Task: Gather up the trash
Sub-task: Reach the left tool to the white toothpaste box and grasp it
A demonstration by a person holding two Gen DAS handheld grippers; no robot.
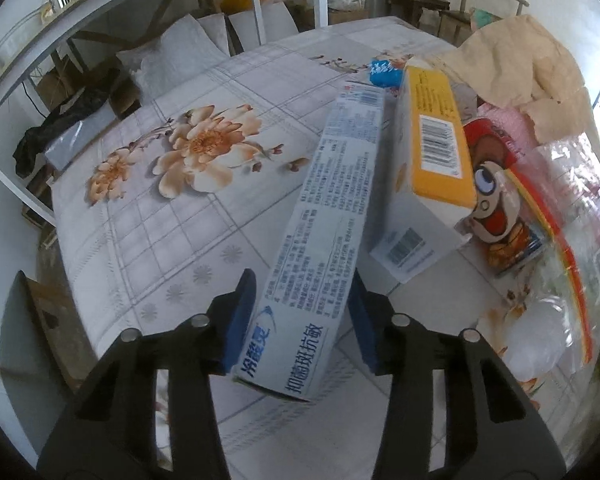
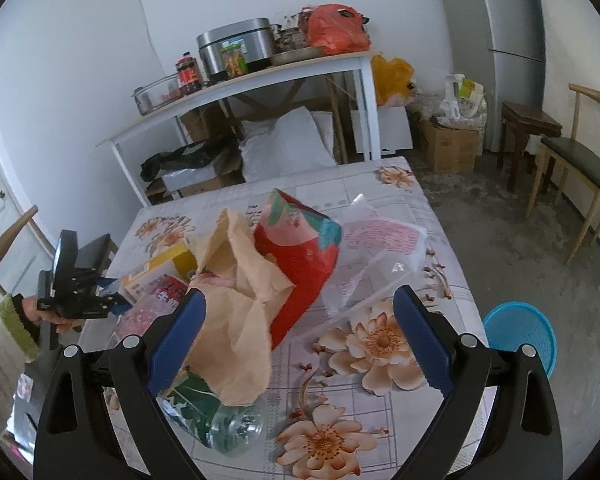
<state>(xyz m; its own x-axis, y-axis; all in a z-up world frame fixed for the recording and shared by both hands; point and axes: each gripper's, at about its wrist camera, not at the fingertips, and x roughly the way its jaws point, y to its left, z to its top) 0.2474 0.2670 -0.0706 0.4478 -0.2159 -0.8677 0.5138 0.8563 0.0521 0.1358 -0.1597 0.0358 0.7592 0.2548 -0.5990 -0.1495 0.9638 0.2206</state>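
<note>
My left gripper (image 1: 302, 312) is shut on a long light-blue toothpaste box (image 1: 332, 216), which slants away over the floral table. Beside it lie a yellow-and-white box (image 1: 432, 160), a cartoon snack pack (image 1: 500, 208), a clear plastic bag (image 1: 568, 240) and crumpled tan paper (image 1: 512, 60). My right gripper (image 2: 300, 320) is open and empty above the table. Between and beyond its jaws are the tan paper (image 2: 244, 304), a red snack bag (image 2: 300, 256), a clear bag (image 2: 380, 264) and a clear plastic bottle (image 2: 224, 424). The left gripper (image 2: 112, 288) shows at the left of the right wrist view.
A blue mesh bin (image 2: 520, 336) stands on the floor right of the table (image 2: 380, 400). A white shelf (image 2: 240, 84) with pots and jars stands behind. Chairs (image 2: 576, 168) and cardboard boxes (image 2: 448, 148) are at the far right.
</note>
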